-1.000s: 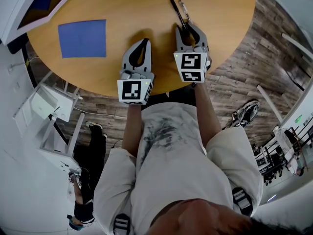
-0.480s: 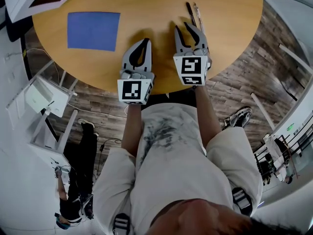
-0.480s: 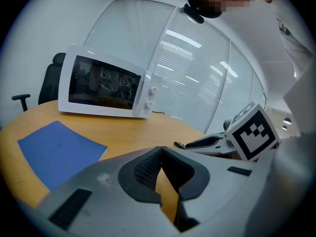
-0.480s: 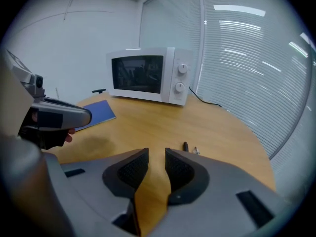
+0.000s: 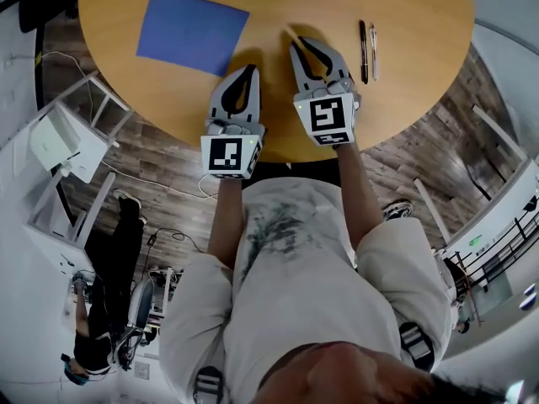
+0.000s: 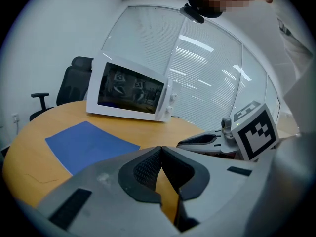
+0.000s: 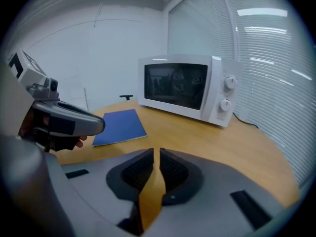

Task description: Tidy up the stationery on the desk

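Two pens, one black (image 5: 364,50) and one silvery (image 5: 373,50), lie side by side on the round wooden table (image 5: 404,82), to the right of my right gripper (image 5: 301,42). A blue sheet (image 5: 192,30) lies flat at the far left of the table; it shows too in the left gripper view (image 6: 86,142) and the right gripper view (image 7: 121,126). My left gripper (image 5: 250,68) (image 6: 161,148) hovers over the near table edge, its pads touching at the tips with nothing in them. My right gripper (image 7: 156,150) has just been closing; a narrow gap remains, and nothing is between the pads.
A white microwave (image 6: 131,93) (image 7: 185,85) stands at the far side of the table before the window blinds. A black office chair (image 6: 74,80) sits behind the table. On the floor to the left stands a white rack (image 5: 63,141).
Both grippers have swung left, away from the pens, which lay right by the right gripper's open jaws and now lie to its right. The right jaws have narrowed.
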{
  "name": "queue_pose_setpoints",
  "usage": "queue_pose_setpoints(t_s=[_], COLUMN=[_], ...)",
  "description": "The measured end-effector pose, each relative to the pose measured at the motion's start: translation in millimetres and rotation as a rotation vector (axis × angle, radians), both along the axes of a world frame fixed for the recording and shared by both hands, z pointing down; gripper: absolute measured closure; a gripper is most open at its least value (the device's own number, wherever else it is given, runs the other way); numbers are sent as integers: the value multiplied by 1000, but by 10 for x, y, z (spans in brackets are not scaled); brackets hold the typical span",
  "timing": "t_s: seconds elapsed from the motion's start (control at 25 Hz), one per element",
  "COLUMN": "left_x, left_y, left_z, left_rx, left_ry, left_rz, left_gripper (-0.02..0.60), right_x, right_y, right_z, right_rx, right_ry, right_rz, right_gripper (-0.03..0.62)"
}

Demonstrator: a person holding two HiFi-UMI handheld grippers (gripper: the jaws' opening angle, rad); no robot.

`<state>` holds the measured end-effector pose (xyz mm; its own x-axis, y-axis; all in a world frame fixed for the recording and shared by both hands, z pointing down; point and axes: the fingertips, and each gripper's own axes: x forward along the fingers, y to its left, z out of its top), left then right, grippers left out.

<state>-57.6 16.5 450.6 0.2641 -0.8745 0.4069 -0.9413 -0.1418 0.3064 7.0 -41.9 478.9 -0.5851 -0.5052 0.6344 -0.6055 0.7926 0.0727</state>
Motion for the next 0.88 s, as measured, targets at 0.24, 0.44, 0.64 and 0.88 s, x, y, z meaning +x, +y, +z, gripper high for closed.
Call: queue_pose_setpoints(t_s=[0.24, 0.44, 0.64, 0.88], left_x=[-352, -555, -749, -931], left_y=[58, 108, 166, 214], left_z=[77, 83, 125, 191], left_rx=[-10, -12, -20, -32], left_ry=[1, 4, 10, 14], left_rz=[-77, -109, -149, -181], left_gripper=[572, 572, 572, 572], right_x=[-456, -715, -970, -1212], right_y=[29, 62, 15, -15], right_z=[78, 67, 84, 154], right_rx=[-8, -1, 14, 22], right_ry=[-8, -9, -11, 6], right_rz=[-122, -185, -237, -294], right_gripper=[511, 520, 526, 531])
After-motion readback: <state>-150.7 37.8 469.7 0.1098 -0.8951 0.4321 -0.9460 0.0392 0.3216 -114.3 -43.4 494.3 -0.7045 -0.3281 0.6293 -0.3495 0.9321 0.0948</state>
